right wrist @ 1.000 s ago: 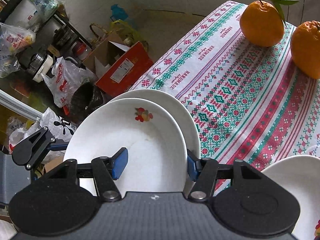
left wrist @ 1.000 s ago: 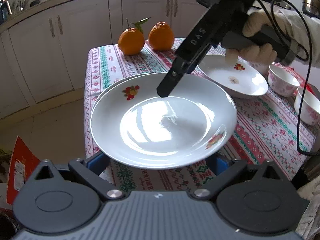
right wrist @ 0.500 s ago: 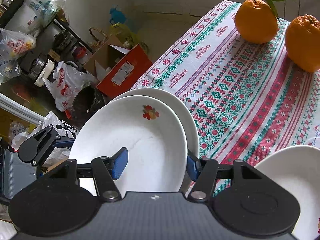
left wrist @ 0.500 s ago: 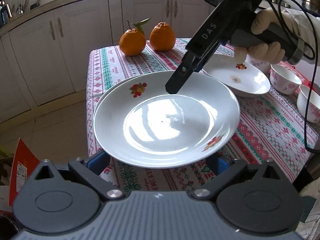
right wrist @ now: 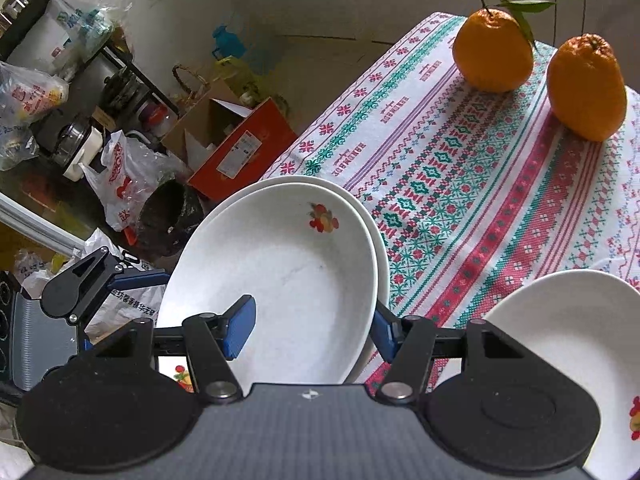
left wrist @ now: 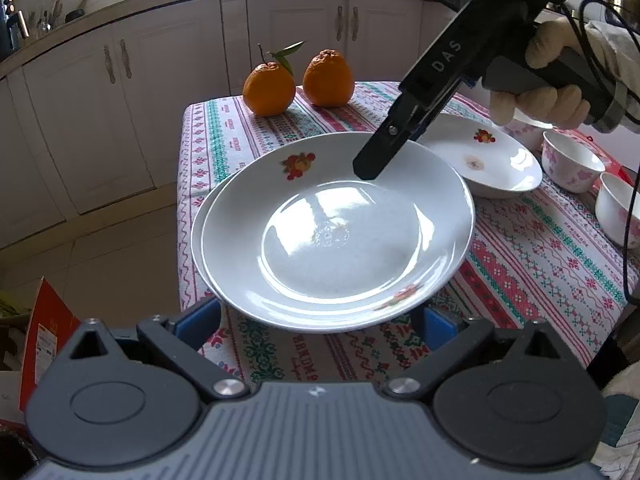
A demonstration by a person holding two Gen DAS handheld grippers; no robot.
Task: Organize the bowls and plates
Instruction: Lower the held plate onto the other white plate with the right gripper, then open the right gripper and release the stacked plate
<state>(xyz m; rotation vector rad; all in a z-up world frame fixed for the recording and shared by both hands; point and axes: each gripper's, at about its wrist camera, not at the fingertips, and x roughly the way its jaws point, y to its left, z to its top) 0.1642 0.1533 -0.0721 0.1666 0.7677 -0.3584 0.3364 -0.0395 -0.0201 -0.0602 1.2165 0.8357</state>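
Two white plates with fruit prints lie stacked at the table's near left corner; the top plate [left wrist: 336, 232] rests on the lower plate [left wrist: 200, 216]. My left gripper [left wrist: 318, 322] is open, its blue pads on either side of the stack's near rim. My right gripper [right wrist: 312, 330] is open, one pad over the top plate [right wrist: 280, 272] and one outside the rim; in the left wrist view its finger [left wrist: 380, 156] hangs over the plate's far edge. A third plate [left wrist: 484, 160] sits to the right, with two floral bowls [left wrist: 572, 160] beyond.
Two oranges [left wrist: 270, 88] stand at the far end of the patterned tablecloth [left wrist: 540, 264]. A third bowl [left wrist: 618, 216] sits at the right edge. Kitchen cabinets [left wrist: 100, 92] are behind. A red box [right wrist: 240, 148], bags and clutter lie on the floor left of the table.
Both grippers have backed away slightly from the stacked plates. The top plate has settled onto the lower plate and stays put.
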